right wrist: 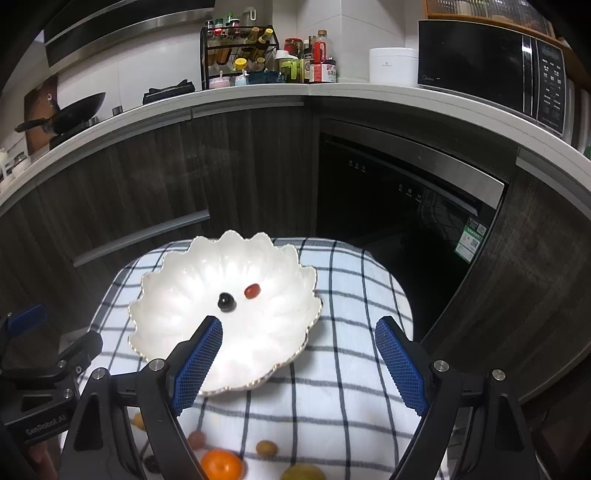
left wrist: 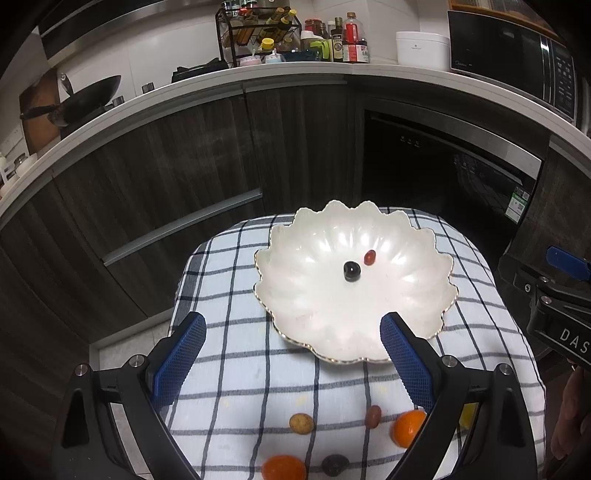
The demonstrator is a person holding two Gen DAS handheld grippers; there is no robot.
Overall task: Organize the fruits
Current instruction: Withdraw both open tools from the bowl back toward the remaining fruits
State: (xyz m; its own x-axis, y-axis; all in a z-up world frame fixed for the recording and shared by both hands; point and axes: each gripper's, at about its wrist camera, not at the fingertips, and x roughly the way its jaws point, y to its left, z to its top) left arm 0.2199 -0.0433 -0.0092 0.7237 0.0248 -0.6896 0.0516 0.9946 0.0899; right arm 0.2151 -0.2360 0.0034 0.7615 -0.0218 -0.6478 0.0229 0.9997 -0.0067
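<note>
A white scalloped bowl [left wrist: 406, 258] [right wrist: 177, 280] sits on a checked cloth and holds a dark grape [left wrist: 351, 271] [right wrist: 226, 302] and a red one [left wrist: 369, 257] [right wrist: 252, 290]. Loose fruit lies on the cloth near me: a tan fruit [left wrist: 301, 423], a reddish one [left wrist: 373, 416], two oranges [left wrist: 408, 428] [left wrist: 283, 467] and a dark fruit [left wrist: 334, 464]. The right wrist view shows an orange [right wrist: 221, 464] and small fruits [right wrist: 266, 447]. My left gripper [left wrist: 293, 338] is open and empty above the cloth. My right gripper [right wrist: 299, 341] is open and empty over the bowl's near edge.
The small table with the blue-checked cloth [left wrist: 229, 295] stands before dark kitchen cabinets [left wrist: 166, 184] and a built-in dishwasher [left wrist: 443, 166]. The counter above carries a wok [left wrist: 85, 96], a bottle rack [left wrist: 258, 33] and a microwave [left wrist: 517, 59].
</note>
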